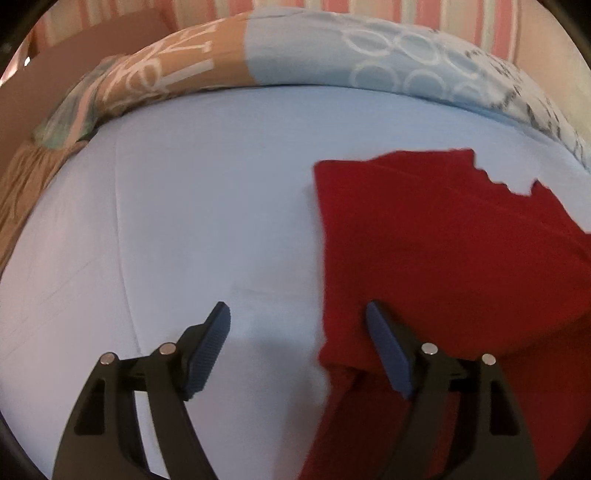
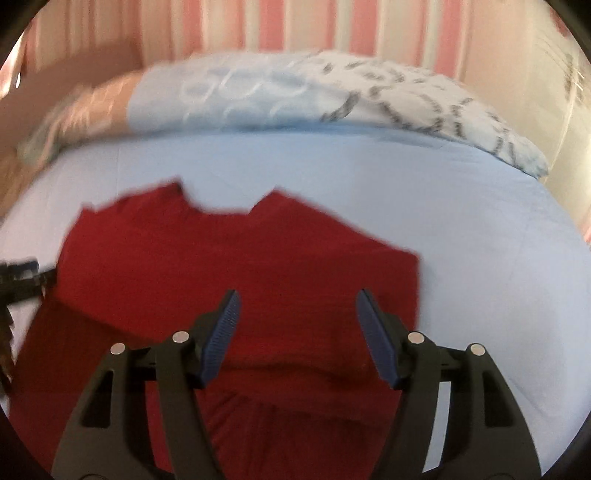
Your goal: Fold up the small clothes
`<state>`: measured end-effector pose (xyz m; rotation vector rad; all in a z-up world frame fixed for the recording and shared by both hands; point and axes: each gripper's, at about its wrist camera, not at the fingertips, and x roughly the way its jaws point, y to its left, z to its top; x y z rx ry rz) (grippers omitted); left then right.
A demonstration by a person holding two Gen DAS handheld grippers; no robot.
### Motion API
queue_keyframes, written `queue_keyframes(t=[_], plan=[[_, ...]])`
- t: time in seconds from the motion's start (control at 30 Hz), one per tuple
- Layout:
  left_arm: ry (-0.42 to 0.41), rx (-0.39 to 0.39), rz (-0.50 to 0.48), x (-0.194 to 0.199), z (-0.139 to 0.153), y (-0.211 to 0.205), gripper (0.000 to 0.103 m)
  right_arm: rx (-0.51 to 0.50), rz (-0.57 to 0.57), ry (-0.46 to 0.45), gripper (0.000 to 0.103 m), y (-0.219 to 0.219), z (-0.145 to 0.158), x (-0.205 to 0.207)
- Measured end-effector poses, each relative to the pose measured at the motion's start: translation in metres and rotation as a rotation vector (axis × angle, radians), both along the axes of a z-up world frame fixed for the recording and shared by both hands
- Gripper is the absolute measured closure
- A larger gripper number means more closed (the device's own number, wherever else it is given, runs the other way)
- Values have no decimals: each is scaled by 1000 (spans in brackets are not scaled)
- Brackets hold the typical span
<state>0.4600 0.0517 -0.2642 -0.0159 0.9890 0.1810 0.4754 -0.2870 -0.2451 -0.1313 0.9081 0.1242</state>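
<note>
A red garment (image 1: 436, 240) lies partly folded on a pale blue bed sheet (image 1: 207, 206). In the left wrist view it fills the right half, and my left gripper (image 1: 297, 308) is open above its left edge, its right finger over the cloth and its left finger over bare sheet. In the right wrist view the red garment (image 2: 221, 266) lies centre-left, and my right gripper (image 2: 295, 295) is open and empty above its right part. The left gripper (image 2: 22, 277) shows at the left edge of that view.
A patterned duvet (image 1: 295, 55), tan and pale blue, is bunched along the far side of the bed; it also shows in the right wrist view (image 2: 295, 92). Behind it is a pink striped wall (image 2: 295, 22). Bare sheet (image 2: 498, 277) lies right of the garment.
</note>
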Motion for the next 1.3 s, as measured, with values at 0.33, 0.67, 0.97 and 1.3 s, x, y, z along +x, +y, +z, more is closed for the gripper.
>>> queue_keyframes(t=[0.33,0.67,0.97,1.3], plan=[[-175,-37,-63,-42,50,11,23,80,-85,-1,27,-40,29,-31],[-262,-46,-151,-160,113,-3,22,133,-62,-116,22,-44,86,-161],[-245,-26,-178,-292,102,2,22,170,-78,-174,20,-45,101,-284],[-202,-73,-190,-387,61,5,22,166,-128,-154,20,-47,83,-358]])
